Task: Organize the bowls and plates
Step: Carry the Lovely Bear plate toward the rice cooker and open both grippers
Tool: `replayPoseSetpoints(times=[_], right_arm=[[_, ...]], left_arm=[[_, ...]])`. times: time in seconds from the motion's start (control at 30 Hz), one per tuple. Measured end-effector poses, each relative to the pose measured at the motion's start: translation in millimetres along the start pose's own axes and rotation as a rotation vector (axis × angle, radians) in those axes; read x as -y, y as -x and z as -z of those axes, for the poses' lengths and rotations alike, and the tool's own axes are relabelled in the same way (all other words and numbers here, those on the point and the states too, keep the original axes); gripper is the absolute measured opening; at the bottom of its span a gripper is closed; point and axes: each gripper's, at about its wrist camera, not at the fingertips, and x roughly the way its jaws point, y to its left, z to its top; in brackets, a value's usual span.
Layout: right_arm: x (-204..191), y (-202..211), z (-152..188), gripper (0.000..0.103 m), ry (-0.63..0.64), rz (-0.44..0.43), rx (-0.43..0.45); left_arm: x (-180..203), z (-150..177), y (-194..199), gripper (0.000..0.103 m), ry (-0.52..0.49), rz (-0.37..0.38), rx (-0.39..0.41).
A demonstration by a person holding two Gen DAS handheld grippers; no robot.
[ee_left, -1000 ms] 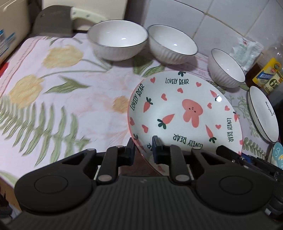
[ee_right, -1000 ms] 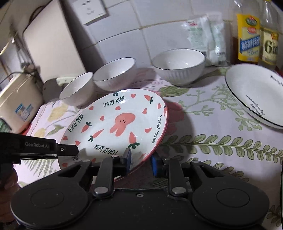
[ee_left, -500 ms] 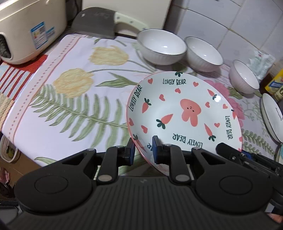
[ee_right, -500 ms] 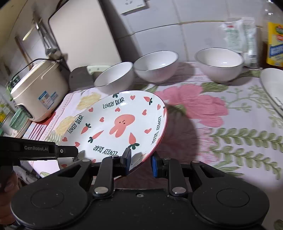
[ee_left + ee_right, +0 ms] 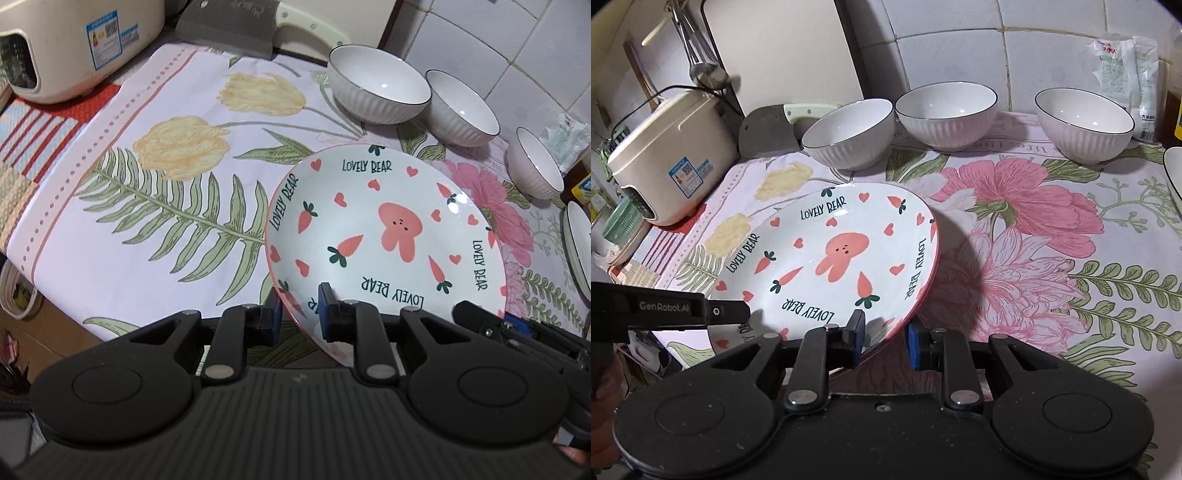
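Observation:
A pink-rimmed "Lovely Bear" plate (image 5: 384,240) with a rabbit and carrots is held above the floral tablecloth. My left gripper (image 5: 298,314) is shut on its near left rim. My right gripper (image 5: 884,338) is shut on its near right rim; the plate (image 5: 842,258) tilts in that view. Three white ribbed bowls stand in a row at the back: left (image 5: 849,133), middle (image 5: 945,114), right (image 5: 1084,123). The edge of a white plate with a dark rim (image 5: 578,243) lies at the far right.
A beige rice cooker (image 5: 668,158) stands at the left. A cleaver (image 5: 255,27) lies behind the cloth near the wall. A white packet (image 5: 1126,74) leans on the tiles at the back right. A green basket (image 5: 622,223) sits at the far left.
Both grippers have carried the plate leftward and back along the counter. The rice cooker and cleaver have come into view, and the white plate has slid toward the right edge.

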Motion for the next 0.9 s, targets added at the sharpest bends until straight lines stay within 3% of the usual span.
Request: replayPoseSetpoints(times=[0.17, 0.43, 0.5, 0.57, 0.67, 0.9], right_arm=[[4.1, -9.0, 2.3, 0.027, -0.054, 0.037, -0.06], [-10.4, -8.5, -5.7, 0.029, -0.031, 0.124, -0.102], [-14.5, -7.3, -8.4, 0.034, -0.017, 0.152, -0.119], [-15.5, -6.1, -9.7, 0.052, -0.01, 0.171, -0.143], [-17.5, 2.6, -10.0, 0.06, 0.006, 0.181, -0.148], [-14.6, 41.6, -11.5, 0.077, 0.048, 0.192, -0.128]], left_arm=[[0.9, 3.4, -6.8, 0.019, 0.002, -0.009, -0.03], [4.6, 0.0, -7.7, 0.021, -0.023, -0.04, -0.072], [10.5, -1.6, -4.7, 0.023, -0.059, -0.064, -0.086], [13.7, -1.4, -1.9, 0.028, -0.077, -0.073, -0.113], [17.9, 1.5, 5.3, 0.04, -0.095, -0.094, -0.143], [38.4, 15.2, 37.4, 0.042, -0.201, -0.102, -0.158]])
